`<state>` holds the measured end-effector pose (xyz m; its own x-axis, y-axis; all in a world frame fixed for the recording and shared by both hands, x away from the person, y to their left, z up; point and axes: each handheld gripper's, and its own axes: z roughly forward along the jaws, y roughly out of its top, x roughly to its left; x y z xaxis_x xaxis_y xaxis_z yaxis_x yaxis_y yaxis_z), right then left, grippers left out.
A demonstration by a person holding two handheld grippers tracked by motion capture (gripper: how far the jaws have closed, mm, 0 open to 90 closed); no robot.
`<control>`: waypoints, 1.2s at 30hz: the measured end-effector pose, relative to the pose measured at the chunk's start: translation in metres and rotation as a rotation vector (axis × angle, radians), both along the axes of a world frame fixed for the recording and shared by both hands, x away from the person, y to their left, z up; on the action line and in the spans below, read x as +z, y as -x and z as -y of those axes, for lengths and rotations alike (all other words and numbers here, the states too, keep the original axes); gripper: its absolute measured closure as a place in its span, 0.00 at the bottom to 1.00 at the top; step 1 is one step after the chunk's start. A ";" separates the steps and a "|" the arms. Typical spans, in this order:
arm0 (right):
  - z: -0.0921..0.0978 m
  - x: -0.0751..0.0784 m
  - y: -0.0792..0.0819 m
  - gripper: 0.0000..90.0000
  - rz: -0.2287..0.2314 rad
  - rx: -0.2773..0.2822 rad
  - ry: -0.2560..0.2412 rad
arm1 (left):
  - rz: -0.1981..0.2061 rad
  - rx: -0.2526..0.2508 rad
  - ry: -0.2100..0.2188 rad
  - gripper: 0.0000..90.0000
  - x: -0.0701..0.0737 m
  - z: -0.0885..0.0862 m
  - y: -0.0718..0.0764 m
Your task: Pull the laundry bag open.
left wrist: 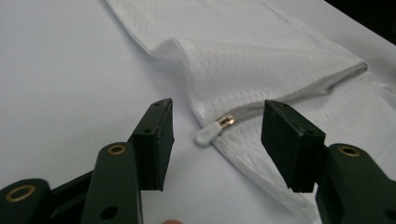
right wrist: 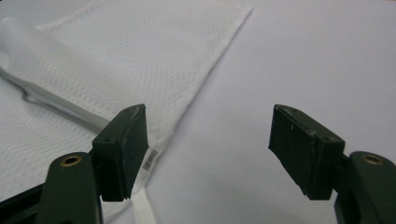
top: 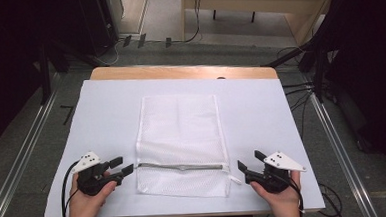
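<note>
I am holding my left tool [top: 125, 165] just beside the near left edge of the white mesh laundry bag [top: 181, 134], with its jaws released and gaping apart. In the left gripper view the small white zipper pull [left wrist: 208, 133] is lying between those jaws but a little beyond them, touching neither, at the end of the grey zipper [top: 181, 166] that is running across the bag near its near end. The bag is lying flat in the middle of the surface [top: 106, 113], which a white sheet is covering, with its long side pointing from near to far. I am holding my right tool [top: 248, 161] just beside the near right corner of the bag, its jaws also released and standing wide. In the right gripper view one jaw is sitting over the bag's edge, right by a small white label tab [right wrist: 148, 164], while the other jaw is hovering above bare sheet. Both of my hands are resting near the near edge of the surface, well apart, with the bag between them
</note>
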<state>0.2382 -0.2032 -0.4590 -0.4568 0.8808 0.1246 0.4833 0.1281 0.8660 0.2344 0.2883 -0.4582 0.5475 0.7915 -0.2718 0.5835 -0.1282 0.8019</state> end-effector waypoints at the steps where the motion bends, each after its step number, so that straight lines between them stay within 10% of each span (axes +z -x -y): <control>1: 0.004 0.000 -0.001 0.32 0.001 -0.009 -0.003 | -0.005 -0.011 -0.008 0.51 -0.001 0.002 0.002; 11: 0.033 -0.003 -0.004 0.32 -0.003 -0.096 -0.028 | -0.124 -0.113 -0.121 0.70 -0.009 0.025 0.019; 16: 0.034 -0.004 -0.005 0.32 -0.006 -0.095 -0.020 | -0.154 -0.172 -0.124 1.00 -0.008 0.027 0.020; 23: 0.038 -0.004 -0.005 0.32 -0.008 -0.113 -0.025 | -0.189 -0.322 -0.123 1.00 -0.003 0.027 0.023; 25: 0.041 -0.004 -0.005 0.33 -0.011 -0.121 -0.031 | -0.148 -0.335 -0.141 0.90 -0.007 0.026 0.025; 29: 0.046 -0.003 -0.005 0.33 -0.002 -0.125 -0.032 | -0.008 -0.177 -0.101 0.36 0.000 0.017 0.025; 36: 0.052 -0.003 -0.005 0.33 -0.002 -0.134 -0.034 | 0.141 0.013 -0.121 0.15 0.011 -0.013 0.022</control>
